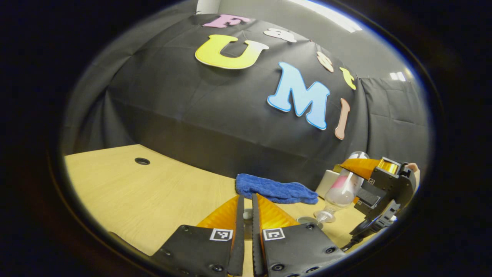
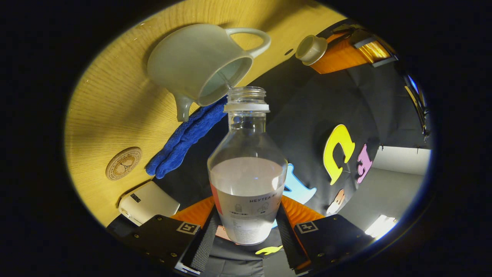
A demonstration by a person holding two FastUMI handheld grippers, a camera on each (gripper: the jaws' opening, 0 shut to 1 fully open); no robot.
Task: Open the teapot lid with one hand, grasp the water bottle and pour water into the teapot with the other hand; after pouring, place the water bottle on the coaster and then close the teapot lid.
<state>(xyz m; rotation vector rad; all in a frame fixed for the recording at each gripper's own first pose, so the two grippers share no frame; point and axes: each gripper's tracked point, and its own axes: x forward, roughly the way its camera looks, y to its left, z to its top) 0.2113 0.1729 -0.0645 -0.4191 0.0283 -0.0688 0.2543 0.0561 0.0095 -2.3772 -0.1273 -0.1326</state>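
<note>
- Right gripper [image 2: 246,231] has its fingers clamped on both sides of the bottle [image 2: 246,181], low on the body near the label.
- The bottle is tipped over toward the teapot [image 2: 198,63], uncapped, mouth right at the rim of the open pot. A thin stream of water runs from the mouth into the pot.
- About half the bottle is filled with water, pooled in the wide part.
- In the left gripper view the same bottle [image 1: 343,188] is off to the right, slanted neck-down, held by the right gripper [image 1: 374,184] with a bit of a hand behind it.
- Left gripper [image 1: 248,209] has its fingers nearly shut, just a thin slot between them. Something small and pale sits in that slot, too hidden to make out from there.
- From the right gripper view the left gripper [image 2: 326,52] is up in the air next to the pot, and the lid [image 2: 310,49] sits at its finger ends, pale inside facing the camera. Looks pinched, lifted clear of the pot.
- Teapot stands on the desk [image 2: 103,96], handle toward the left gripper, spout on the other side.
- A blue cloth [image 2: 184,140] lies just beside the pot; it also shows ahead of the left fingers [image 1: 273,189].
- The round wooden coaster [image 2: 123,163] is on the desk near the cloth, nothing on it.
- A white box [image 2: 148,202] sits near the coaster by the desk edge.
</note>
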